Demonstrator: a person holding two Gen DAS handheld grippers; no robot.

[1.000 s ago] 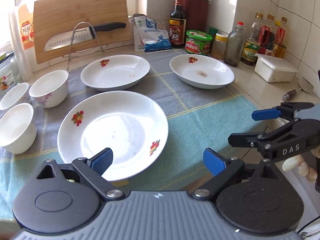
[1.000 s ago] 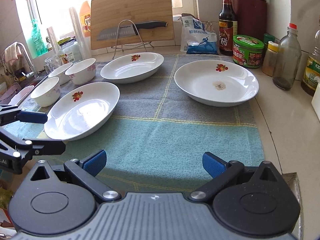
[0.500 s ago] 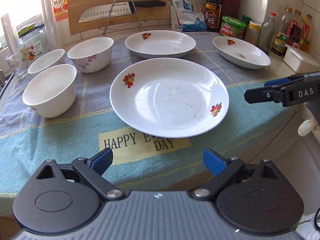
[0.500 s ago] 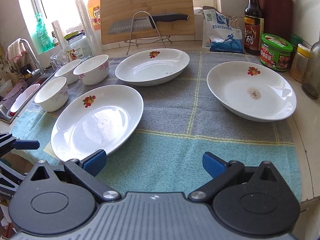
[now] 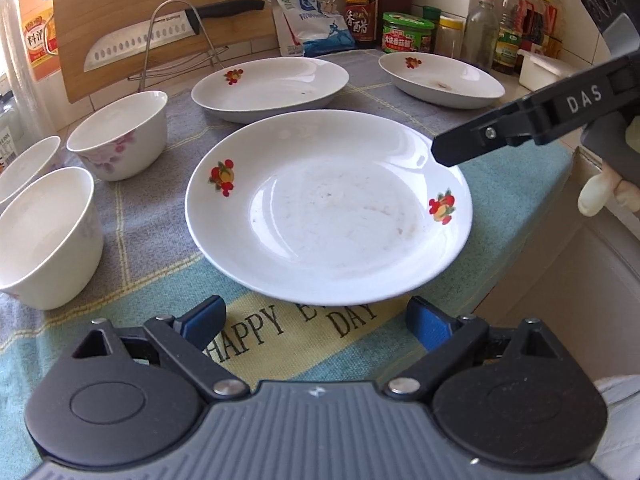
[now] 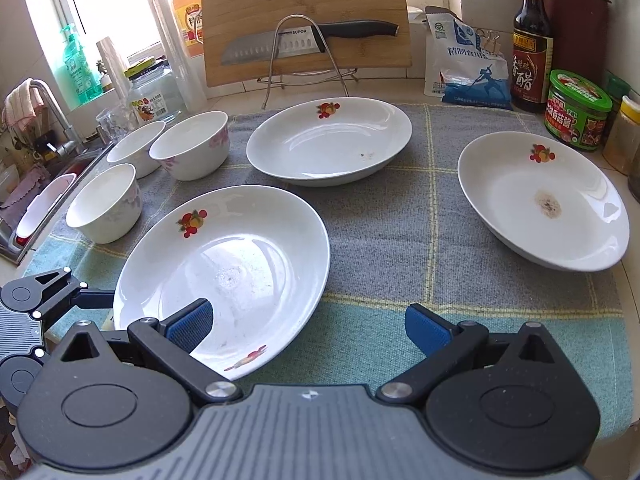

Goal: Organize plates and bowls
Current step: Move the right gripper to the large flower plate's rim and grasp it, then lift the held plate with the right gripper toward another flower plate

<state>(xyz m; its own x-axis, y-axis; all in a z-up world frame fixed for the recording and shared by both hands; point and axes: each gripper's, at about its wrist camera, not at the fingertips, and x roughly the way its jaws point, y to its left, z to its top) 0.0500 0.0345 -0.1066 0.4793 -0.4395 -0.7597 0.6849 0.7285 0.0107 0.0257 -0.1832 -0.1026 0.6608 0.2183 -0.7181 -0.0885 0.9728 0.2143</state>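
Three white plates with fruit prints lie on a grey and teal cloth: a near plate (image 5: 328,208) (image 6: 224,276), a far middle plate (image 5: 270,88) (image 6: 328,140) and a far right plate (image 5: 440,80) (image 6: 544,200). Three white bowls stand at the left: (image 5: 44,236), (image 5: 120,134), (image 6: 134,152). My left gripper (image 5: 316,320) is open, just in front of the near plate. My right gripper (image 6: 308,324) is open, its left pad over the near plate's right rim; one of its fingers (image 5: 500,132) reaches over that rim in the left wrist view.
A cutting board (image 6: 304,16) and a knife (image 6: 304,40) on a wire rack stand at the back. Bottles and jars (image 6: 576,108) line the right wall. A sink and faucet (image 6: 48,112) lie at the left. The counter edge (image 5: 560,200) drops off on the right.
Both grippers have moved closer to the near plate. The right gripper's finger now reaches over the plate's right rim. Both stay open.
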